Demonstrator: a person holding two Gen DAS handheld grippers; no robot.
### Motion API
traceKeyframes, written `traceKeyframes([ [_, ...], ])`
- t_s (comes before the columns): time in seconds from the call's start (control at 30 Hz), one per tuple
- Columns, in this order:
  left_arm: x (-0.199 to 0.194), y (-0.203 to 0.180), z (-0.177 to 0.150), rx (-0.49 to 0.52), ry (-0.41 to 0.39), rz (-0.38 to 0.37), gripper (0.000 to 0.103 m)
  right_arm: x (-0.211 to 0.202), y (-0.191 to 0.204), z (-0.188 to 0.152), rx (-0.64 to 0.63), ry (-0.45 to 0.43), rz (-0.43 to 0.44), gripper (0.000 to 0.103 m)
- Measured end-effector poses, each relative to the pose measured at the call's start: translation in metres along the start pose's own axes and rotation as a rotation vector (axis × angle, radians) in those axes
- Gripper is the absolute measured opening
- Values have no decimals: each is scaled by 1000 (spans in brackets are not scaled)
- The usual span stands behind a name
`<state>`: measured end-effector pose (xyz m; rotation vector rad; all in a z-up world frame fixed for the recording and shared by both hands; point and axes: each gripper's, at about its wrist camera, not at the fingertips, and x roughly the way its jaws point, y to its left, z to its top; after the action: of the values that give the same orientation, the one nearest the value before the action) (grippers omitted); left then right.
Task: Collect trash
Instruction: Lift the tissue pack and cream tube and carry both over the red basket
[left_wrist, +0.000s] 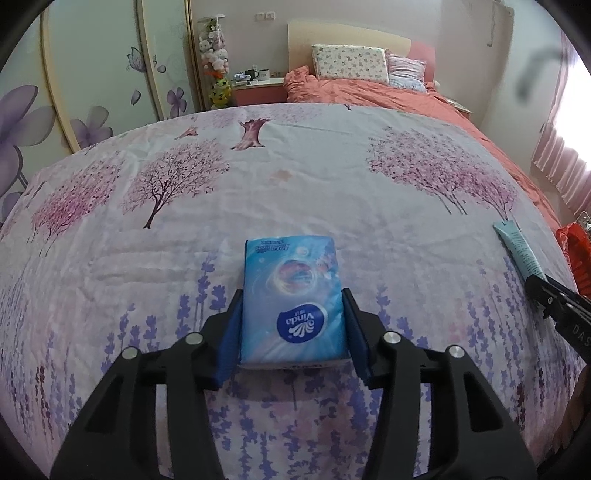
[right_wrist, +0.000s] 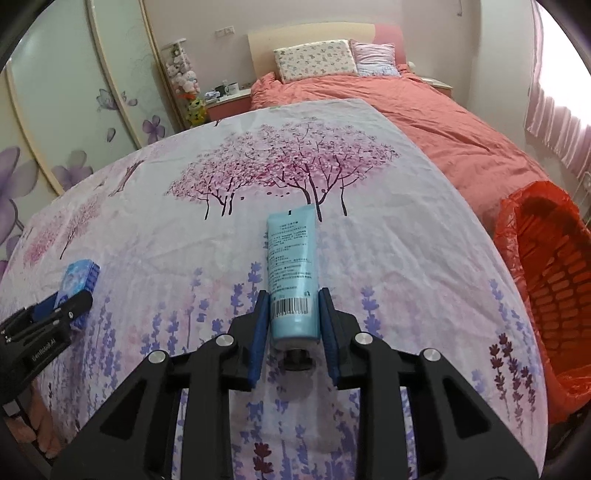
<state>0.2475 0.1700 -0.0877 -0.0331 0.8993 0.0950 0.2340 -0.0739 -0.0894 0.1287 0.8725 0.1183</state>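
Gripping blue tissue pack (left_wrist: 293, 302), left gripper (left_wrist: 293, 325) has blue pads pressed on both its sides, half spread. Right gripper (right_wrist: 294, 317) clamps pale blue tube (right_wrist: 293, 273) narrowly, black cap toward camera. Both items lie on floral sheet (right_wrist: 388, 258). Only right view shows red-lined basket (right_wrist: 546, 280) whole, at 3 o'clock. Coral bed (right_wrist: 424, 110) at 12.

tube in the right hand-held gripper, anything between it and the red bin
Nothing visible. The tube sits between the right hand-held gripper pads, and only bare floral sheet lies between it and the red-lined bin beside the bed on the right.
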Motion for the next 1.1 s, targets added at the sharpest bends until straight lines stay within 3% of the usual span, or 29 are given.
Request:
traceKeyframes([
  [0.5,-72,-37,25,21,-136,-101,49,-95,-39,14,101,-234,61,27],
  [1.1,-145,-172,28,208,-239,-304,49,-158,-108,-4,192,-367,20,27],
])
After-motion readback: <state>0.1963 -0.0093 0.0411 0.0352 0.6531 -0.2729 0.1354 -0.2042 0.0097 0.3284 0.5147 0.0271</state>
